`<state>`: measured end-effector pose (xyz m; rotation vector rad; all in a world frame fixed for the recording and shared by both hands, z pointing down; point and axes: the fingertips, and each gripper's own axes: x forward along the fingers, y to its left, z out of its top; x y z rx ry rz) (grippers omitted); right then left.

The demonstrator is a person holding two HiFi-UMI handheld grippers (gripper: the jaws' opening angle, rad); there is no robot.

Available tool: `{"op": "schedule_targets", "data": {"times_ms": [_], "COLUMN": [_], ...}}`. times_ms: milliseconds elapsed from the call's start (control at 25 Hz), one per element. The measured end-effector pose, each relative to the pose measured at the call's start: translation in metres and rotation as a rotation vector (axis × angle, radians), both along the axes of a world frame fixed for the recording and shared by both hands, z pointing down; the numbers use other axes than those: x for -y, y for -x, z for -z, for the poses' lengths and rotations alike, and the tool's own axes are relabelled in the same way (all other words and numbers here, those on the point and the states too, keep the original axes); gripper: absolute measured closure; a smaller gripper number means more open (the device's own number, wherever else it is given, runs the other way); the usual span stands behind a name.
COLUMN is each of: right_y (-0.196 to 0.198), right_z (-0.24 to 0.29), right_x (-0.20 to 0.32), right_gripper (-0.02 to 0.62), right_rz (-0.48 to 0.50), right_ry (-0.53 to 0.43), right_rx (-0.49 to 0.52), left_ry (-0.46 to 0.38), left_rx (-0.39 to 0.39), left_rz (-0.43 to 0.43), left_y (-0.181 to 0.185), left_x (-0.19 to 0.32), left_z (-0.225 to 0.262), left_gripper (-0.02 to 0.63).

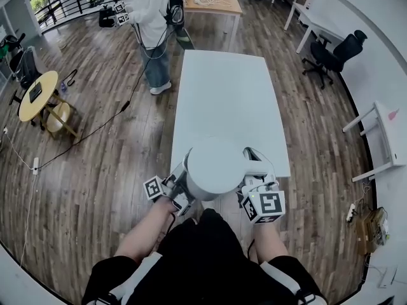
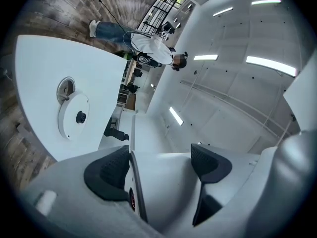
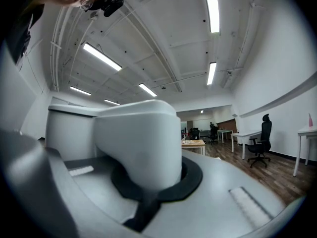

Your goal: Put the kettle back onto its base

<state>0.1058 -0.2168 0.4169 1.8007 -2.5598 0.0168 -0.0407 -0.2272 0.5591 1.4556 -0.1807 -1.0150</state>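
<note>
In the head view a white kettle [image 1: 213, 168] hangs over the near end of the white table [image 1: 222, 94], held from both sides. My left gripper [image 1: 181, 186] is at its left side; in the left gripper view its black pads [image 2: 106, 172] close on a white part of the kettle [image 2: 163, 177] with a thin dark rim. My right gripper [image 1: 254, 180] is shut on the kettle's handle [image 3: 138, 143], which fills the dark pads. The round white base [image 2: 73, 114], with a black centre pin, lies on the table ahead of the left gripper. The head view does not show the base.
A smaller round fitting [image 2: 65, 89] lies beside the base. A person [image 1: 152, 18] stands at the table's far left corner, with a cable [image 1: 95, 129] trailing across the wooden floor. A round yellow table [image 1: 37, 94], an office chair [image 1: 334, 53] and a white desk [image 1: 388, 132] stand around.
</note>
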Motion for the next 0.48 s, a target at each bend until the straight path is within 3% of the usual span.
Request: {"op": "schedule_targets", "data": {"times_ms": [480], "right_y": [-0.009], "right_z": [0.003], "right_x": [0.062], "right_gripper": [0.589], "right_rz": [-0.004], "right_ry": [0.010], "right_rx": [0.003], "left_ry": [0.008], "left_rx": [0.056], "left_rz": [0.034], "left_y": [-0.006], "left_x": [0.063], "left_z": [0.002], "left_gripper": [0.218]}}
